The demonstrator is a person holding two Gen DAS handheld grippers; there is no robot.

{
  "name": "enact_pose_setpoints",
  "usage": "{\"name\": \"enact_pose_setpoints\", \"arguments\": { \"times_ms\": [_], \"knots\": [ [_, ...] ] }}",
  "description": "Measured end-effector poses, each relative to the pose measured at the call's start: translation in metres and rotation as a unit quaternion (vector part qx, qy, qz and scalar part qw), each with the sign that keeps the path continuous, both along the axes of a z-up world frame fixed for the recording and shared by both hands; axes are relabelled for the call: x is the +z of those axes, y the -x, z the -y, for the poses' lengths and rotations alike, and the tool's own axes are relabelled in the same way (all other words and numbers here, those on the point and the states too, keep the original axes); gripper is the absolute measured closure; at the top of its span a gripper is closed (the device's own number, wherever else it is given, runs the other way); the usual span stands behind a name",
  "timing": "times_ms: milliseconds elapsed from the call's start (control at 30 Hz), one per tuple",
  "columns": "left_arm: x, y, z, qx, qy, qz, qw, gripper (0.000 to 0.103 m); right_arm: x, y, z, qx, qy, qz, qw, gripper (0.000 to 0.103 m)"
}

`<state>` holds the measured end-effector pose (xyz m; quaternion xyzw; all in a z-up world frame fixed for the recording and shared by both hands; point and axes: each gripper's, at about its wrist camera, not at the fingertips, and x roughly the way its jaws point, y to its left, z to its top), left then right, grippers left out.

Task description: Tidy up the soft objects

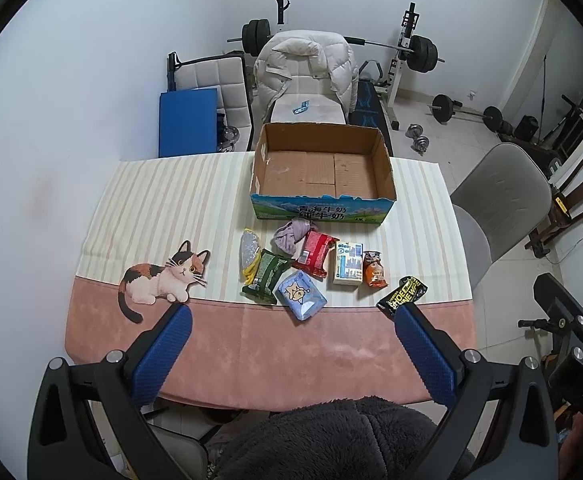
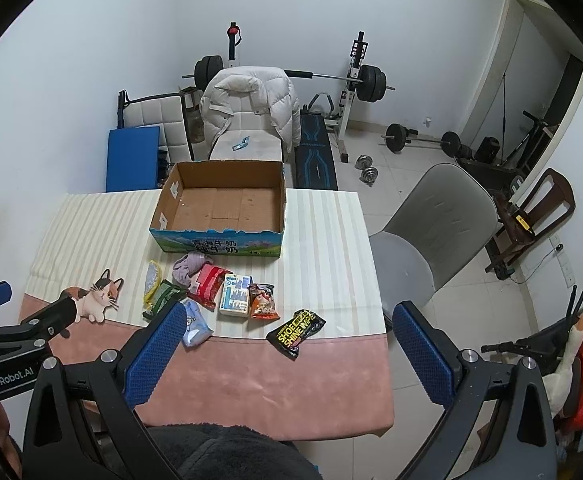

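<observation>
Desk (image 1: pixel 275 344), covered by a striped and pink cloth with a printed cat (image 1: pixel 163 276), carrying all task items. Cardboard box (image 1: pixel 323 168) at the far middle of the desk, open-topped and holding nothing; judged the destination for the soft items. Cluster of soft packets just in front of the box: purple cloth (image 1: pixel 293 232) nearest the box wall, red packet (image 1: pixel 315 254) touching it, white-and-blue carton pack (image 1: pixel 348 266), green packet (image 1: pixel 266 276), blue tissue pack (image 1: pixel 301 295), orange snack bag (image 1: pixel 373 270), silver-and-yellow pouch (image 1: pixel 250 254), and a black wipes pouch (image 2: pixel 296 332) lying apart at the near right. Left hand-held gripper (image 1: pixel 291 314) raised above the near desk edge, fingers spread wide, nothing between them. Right hand-held gripper (image 2: pixel 287 318) likewise released and carrying nothing, hovering over the near right part of the desk. No item is yet in the box, so sorting appears to be at its start. For a sound first pick, take an outlying piece such as the black wipes pouch, close across its narrow width, and lift clear before crossing the box wall; overlapping packets in the cluster risk being dragged along.
</observation>
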<state>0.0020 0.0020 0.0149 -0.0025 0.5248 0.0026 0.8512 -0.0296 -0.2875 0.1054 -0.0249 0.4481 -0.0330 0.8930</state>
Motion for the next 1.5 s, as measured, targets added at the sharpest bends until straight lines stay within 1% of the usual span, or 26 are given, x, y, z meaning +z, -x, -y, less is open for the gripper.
{"name": "enact_pose_setpoints", "arguments": {
  "times_ms": [1033, 1500],
  "knots": [
    [0.002, 0.001, -0.005, 0.007, 0.007, 0.009, 0.9999, 0.000, 0.005, -0.002, -0.010, 0.010, 0.007, 0.010, 1.000, 0.000],
    [0.004, 0.001, -0.003, 0.007, 0.010, 0.010, 0.9999, 0.000, 0.006, 0.001, -0.007, 0.010, 0.006, 0.013, 1.000, 0.000]
  ]
}}
